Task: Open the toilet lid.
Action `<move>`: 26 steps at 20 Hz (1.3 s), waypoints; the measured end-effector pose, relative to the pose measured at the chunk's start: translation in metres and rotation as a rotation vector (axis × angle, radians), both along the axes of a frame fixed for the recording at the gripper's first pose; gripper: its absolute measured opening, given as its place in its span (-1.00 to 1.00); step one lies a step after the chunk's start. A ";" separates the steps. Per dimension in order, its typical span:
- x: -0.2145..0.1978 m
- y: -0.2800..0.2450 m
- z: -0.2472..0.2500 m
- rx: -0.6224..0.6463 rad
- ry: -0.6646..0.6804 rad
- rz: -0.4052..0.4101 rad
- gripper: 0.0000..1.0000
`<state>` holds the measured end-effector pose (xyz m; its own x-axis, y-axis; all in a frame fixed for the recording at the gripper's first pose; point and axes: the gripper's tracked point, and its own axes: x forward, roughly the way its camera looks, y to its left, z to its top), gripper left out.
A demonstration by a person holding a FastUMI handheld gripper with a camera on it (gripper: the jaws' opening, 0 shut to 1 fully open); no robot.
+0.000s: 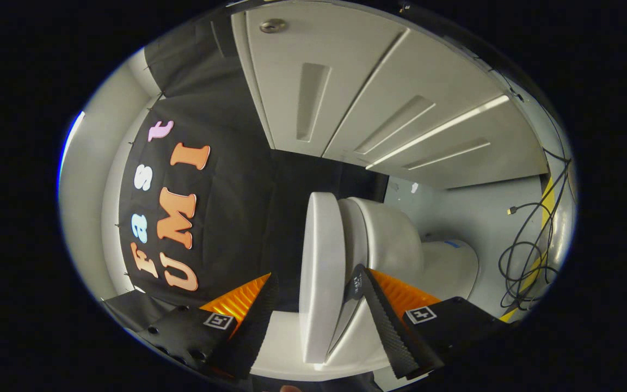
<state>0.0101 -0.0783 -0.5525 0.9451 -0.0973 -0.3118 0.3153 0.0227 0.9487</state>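
My gripper (313,316) stands wide, and the lid (321,272) sits between its fingers, its edge toward me; neither finger looks pressed on it, though the right fingertip (358,280) lies in the gap between lid and seat (354,239). I judge the lid a stiff, smooth, fairly light plastic slab on a hinge, slippery to pinch, so best pushed from under its free edge. The bowl (395,239) is beyond. Cables (520,261) lie on the floor, well apart, and nothing blocks the swing.

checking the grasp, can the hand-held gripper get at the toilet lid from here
Probably yes: the hand-held gripper is open, and the toilet lid edge sits between its fingers with nothing blocking, though neither finger clearly presses on it.
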 end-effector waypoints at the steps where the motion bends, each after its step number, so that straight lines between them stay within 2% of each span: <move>1: 0.001 0.001 -0.006 0.013 0.005 0.002 0.97; 6: 0.012 0.007 -0.031 0.103 0.016 0.017 0.93; 9: 0.012 0.005 -0.042 0.133 0.018 0.012 0.66; 10: 0.010 0.005 -0.044 0.138 0.018 0.010 0.66; 16: 0.019 0.009 -0.057 0.178 0.030 0.025 0.00; 19: 0.034 0.013 -0.049 0.166 0.002 0.061 -0.14; 20: 0.037 0.011 -0.042 0.161 -0.019 0.062 -0.30; 22: 0.045 0.008 -0.044 0.123 0.018 0.077 -0.80; 26: 0.040 0.007 -0.042 0.112 0.038 0.061 -0.84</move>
<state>0.0498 -0.0716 -0.5943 0.9356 -0.0023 -0.3529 0.3521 -0.0625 0.9339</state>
